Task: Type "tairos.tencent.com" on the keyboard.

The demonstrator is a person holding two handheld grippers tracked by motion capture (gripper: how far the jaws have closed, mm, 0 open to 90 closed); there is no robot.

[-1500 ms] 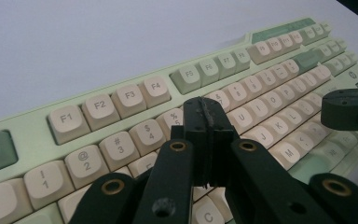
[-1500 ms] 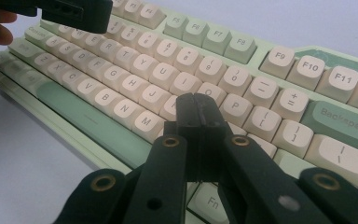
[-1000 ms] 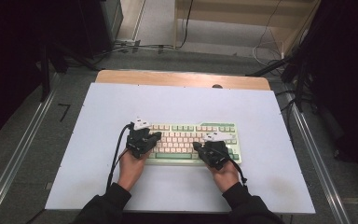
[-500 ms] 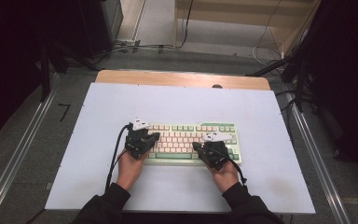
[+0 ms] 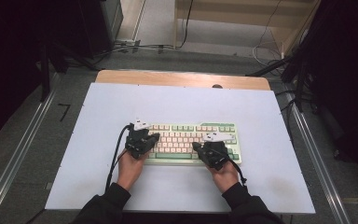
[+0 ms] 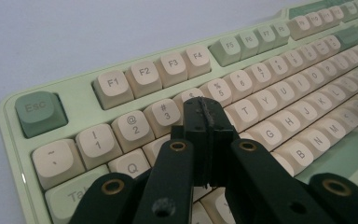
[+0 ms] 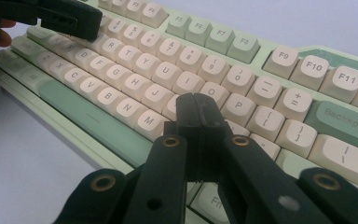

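Observation:
A pale green keyboard (image 5: pixel 191 130) with cream and green keycaps lies in the middle of the white table. My left gripper (image 5: pixel 154 137) hovers over its left end, jaws shut with nothing between them. In the left gripper view the shut gripper (image 6: pixel 204 108) sits above the number and QWERTY rows of the keyboard (image 6: pixel 135 77). My right gripper (image 5: pixel 196 146) is over the keyboard's right half, also shut and empty. In the right gripper view the gripper (image 7: pixel 196 105) points at the keys near L and P of the keyboard (image 7: pixel 242 51), and the left gripper (image 7: pixel 70 18) shows at top left.
The white tabletop (image 5: pixel 182 100) has a wooden strip (image 5: pixel 182 78) along its far edge. Metal rails (image 5: pixel 23 154) run down both sides on the grey floor. Cables (image 5: pixel 116 154) trail from each gripper toward the person's sleeves.

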